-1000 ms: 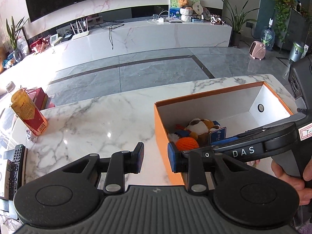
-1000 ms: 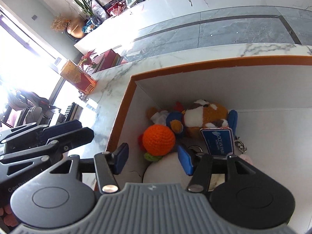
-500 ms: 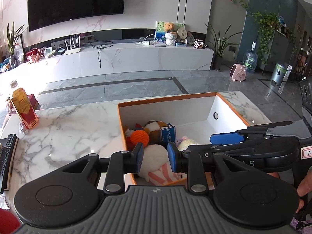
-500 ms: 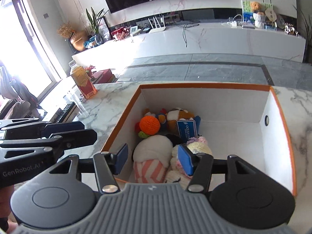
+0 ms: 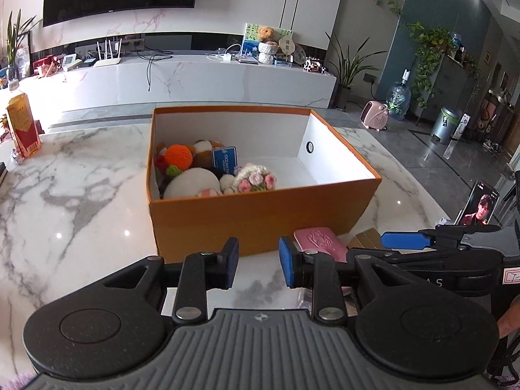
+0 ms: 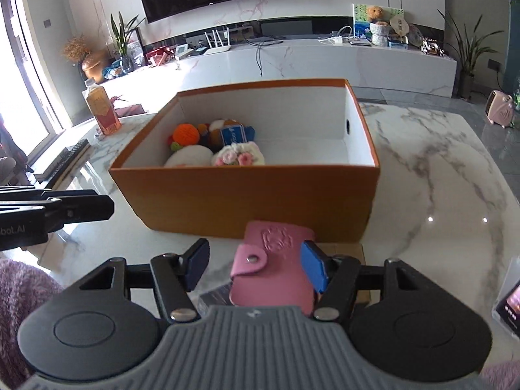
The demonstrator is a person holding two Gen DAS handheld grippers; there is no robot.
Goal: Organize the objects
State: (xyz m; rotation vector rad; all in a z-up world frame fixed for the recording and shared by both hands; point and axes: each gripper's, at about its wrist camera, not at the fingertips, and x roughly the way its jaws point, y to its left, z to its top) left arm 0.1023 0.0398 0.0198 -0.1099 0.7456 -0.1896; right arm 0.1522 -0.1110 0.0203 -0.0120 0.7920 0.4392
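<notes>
Lengthwise — pink wallet toward box

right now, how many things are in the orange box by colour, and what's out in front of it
In the orange cardboard box:
orange crocheted ball: 1
brown and white plush toy: 1
white round plush: 1
pink and white crocheted flower bunch: 1
In front:
pink leather snap wallet: 1
Total: 5

Both tongs now outside box
</notes>
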